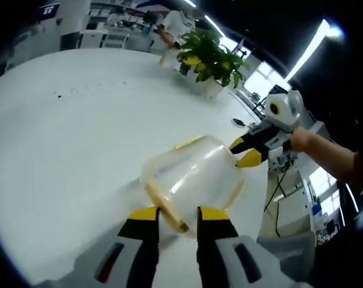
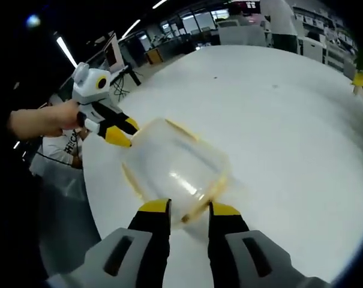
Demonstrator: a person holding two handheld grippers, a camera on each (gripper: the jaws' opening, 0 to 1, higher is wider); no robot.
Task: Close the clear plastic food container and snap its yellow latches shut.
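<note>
The clear plastic container (image 1: 190, 177) rests on the white table (image 1: 67, 138), with yellow latches (image 1: 190, 142) along its rim. At its near edge, my left gripper (image 1: 179, 214) has its jaws drawn close around a yellow latch (image 1: 168, 210). In the right gripper view the container (image 2: 175, 162) lies just ahead, and my right gripper (image 2: 189, 209) is narrowed on another latch (image 2: 197, 208) at the opposite side. Each gripper shows in the other's view: the right gripper (image 1: 246, 151) and the left gripper (image 2: 122, 131), both touching the container's rim.
A potted green plant (image 1: 212, 60) stands at the far side of the table. The table edge (image 1: 259, 198) drops off just right of the container. A person's hand (image 2: 46, 120) holds the left gripper. Desks and shelves fill the room behind.
</note>
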